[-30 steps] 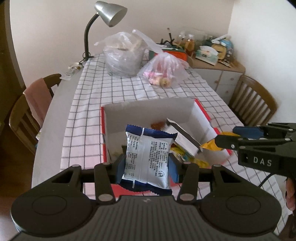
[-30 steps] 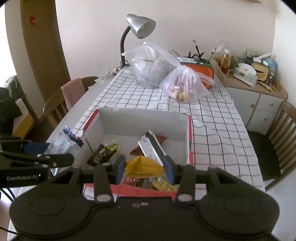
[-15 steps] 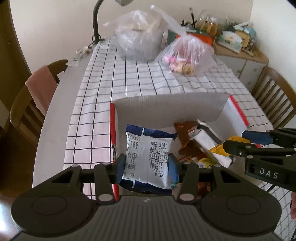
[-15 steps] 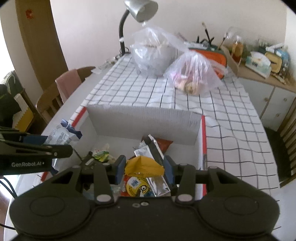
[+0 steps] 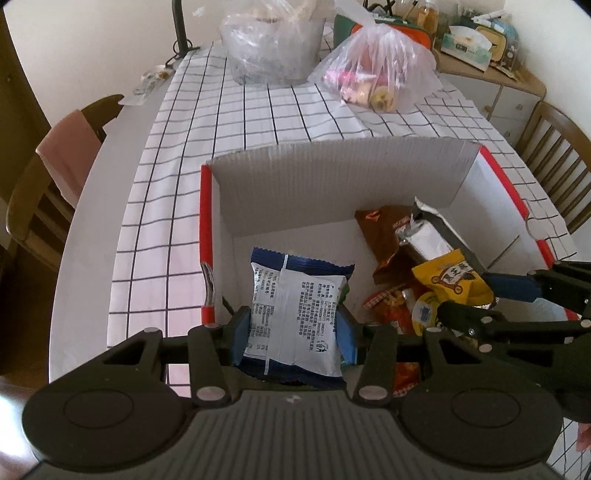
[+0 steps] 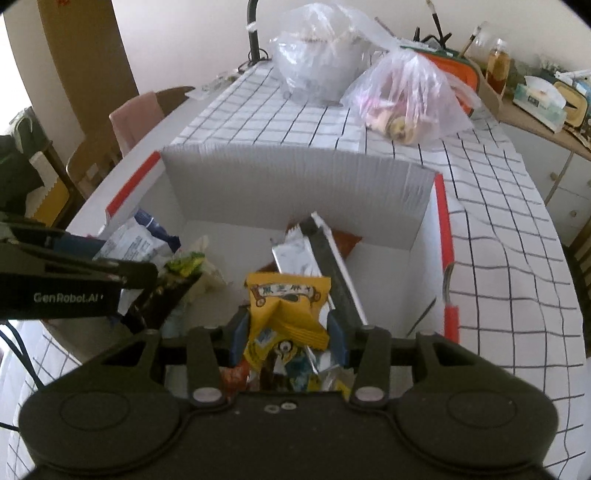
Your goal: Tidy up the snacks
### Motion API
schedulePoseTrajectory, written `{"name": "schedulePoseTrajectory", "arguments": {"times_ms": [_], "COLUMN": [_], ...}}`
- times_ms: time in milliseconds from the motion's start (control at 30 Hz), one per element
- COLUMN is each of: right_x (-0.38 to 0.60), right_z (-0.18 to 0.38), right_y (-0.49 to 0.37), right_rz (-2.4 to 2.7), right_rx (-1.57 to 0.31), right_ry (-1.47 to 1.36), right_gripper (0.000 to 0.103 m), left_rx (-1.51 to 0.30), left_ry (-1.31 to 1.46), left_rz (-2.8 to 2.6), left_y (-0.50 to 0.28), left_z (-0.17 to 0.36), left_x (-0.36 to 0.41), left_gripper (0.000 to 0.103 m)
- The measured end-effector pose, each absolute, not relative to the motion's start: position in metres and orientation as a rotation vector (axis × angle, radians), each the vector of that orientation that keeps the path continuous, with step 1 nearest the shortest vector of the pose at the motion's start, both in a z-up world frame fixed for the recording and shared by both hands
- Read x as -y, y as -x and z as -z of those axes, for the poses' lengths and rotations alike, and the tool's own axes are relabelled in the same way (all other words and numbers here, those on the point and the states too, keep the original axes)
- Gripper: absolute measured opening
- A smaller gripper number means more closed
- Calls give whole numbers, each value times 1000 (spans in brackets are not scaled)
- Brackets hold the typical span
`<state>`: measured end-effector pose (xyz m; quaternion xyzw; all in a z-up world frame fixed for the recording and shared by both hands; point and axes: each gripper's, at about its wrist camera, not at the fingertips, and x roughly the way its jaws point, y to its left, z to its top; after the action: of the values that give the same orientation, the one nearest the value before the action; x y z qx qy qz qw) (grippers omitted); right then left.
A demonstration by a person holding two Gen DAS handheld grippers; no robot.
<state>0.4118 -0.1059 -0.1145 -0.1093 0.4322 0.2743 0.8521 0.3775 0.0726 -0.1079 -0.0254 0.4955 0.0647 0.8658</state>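
My left gripper (image 5: 291,328) is shut on a blue and white snack packet (image 5: 295,314) and holds it over the left part of a white cardboard box with red edges (image 5: 332,173). My right gripper (image 6: 288,332) is shut on a yellow snack packet (image 6: 286,306) and holds it over the box (image 6: 295,173), above several loose snacks. The yellow packet (image 5: 452,282) and the right gripper (image 5: 480,299) also show in the left wrist view. The blue packet (image 6: 136,240) and the left gripper (image 6: 122,266) show at the left of the right wrist view. A silver packet (image 5: 428,236) and a brown packet (image 5: 384,232) lie in the box.
The box stands on a table with a checked cloth (image 5: 258,110). Two clear plastic bags (image 5: 273,40) (image 5: 376,70) stand at the far end beside a lamp stem (image 5: 181,26). Wooden chairs stand at the left (image 5: 55,177) and right (image 5: 557,155). A cluttered cabinet (image 5: 491,62) is at the back right.
Both grippers have moved forward and down over the box, each still holding its packet. The box and its snacks now look closer and larger.
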Motion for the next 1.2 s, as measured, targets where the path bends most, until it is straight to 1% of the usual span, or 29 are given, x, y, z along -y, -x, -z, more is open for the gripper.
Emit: {"name": "schedulePoseTrajectory", "arguments": {"times_ms": [300,367,533,633,667,700,900,967,1133,1200], "right_x": [106,107,109,111,112,113,119,120,126,127], "right_z": [122,122,117,110,108,105,86,79,62,57], "right_y": [-402,-400,-390,-385,-382,-380,-363,-356,-339,-332], "right_rz": [-564,-562,-557,-554,-555,-556,-550,-550,-553,-555], "right_rx": [-935,-940,-927,-915,-910,-905,-857,-839,-792,-778], "right_ry": [232,228,223,212,207,204,189,183,172,171], "right_gripper": [47,50,62,64,65,67,80,83,92,94], "left_rx": [-1043,-1035,-1007,-984,-977,-969,-924,-905,-865,-848], "left_ry": [47,56,73,81,84,86,90,92,91,92], "left_rz": [-144,-143,-135,-127,-126,-125,-120,-122,-107,-99], "left_y": [-369,-365,-355,-347,-343,-340,-319,-312,-294,-286], "left_z": [115,113,104,97,95,92,77,71,56,51], "left_x": [-71,-72,-73,-73,-72,-72,-70,-70,-69,-68], "left_gripper": [47,47,48,51,54,57,61,64,67,69]}}
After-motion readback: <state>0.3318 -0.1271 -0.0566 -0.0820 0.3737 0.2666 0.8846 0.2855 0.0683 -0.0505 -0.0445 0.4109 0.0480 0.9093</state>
